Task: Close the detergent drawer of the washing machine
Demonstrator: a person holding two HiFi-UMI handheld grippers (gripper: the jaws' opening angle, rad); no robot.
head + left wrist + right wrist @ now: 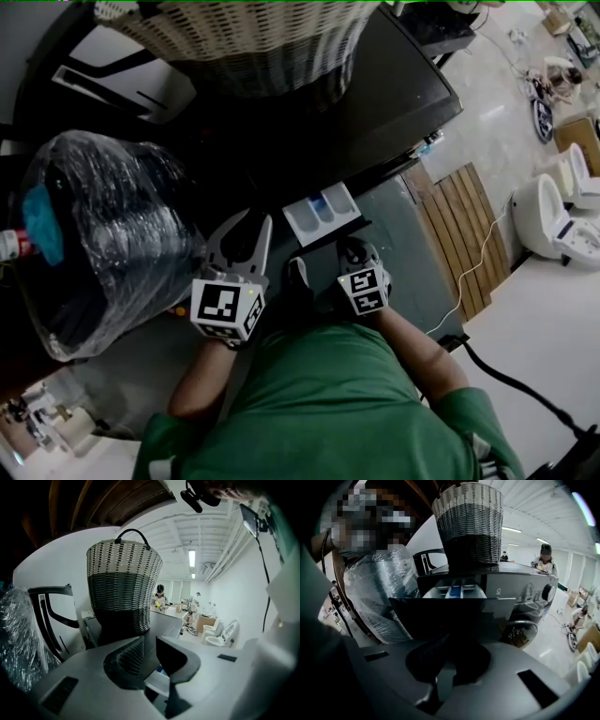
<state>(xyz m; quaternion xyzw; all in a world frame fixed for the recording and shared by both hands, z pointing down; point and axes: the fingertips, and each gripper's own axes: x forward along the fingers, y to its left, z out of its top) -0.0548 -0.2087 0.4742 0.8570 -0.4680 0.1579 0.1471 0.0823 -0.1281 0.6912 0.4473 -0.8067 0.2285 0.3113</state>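
Your detergent drawer [322, 212] is open, not yet pushed in. Your right gripper [356, 253], fingers together, waits near its front. The left gripper [254, 227] holds nothing, fingers apart.

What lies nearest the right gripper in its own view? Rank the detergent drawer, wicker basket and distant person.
1. Detergent drawer, open, straight ahead.
2. Wicker basket, behind it, atop the washing machine.
3. Distant person, far right background.
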